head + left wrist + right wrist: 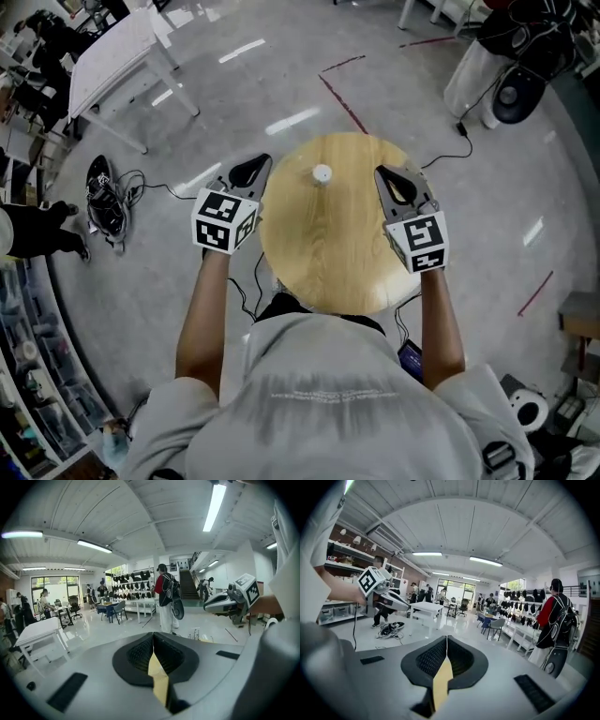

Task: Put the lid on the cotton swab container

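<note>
A small white cotton swab container stands near the far edge of the round wooden table in the head view; whether its lid is on I cannot tell. My left gripper hangs at the table's left edge, my right gripper over its right side, both raised and apart from the container. Each is shut with nothing between its jaws. Both gripper views look out level over the room: the left gripper and the right gripper show closed pads. The container is outside both gripper views.
A white folding table stands at the back left. A black cable bundle lies on the floor to the left. Red tape lines mark the floor beyond the table. A person in red with a backpack stands out in the room.
</note>
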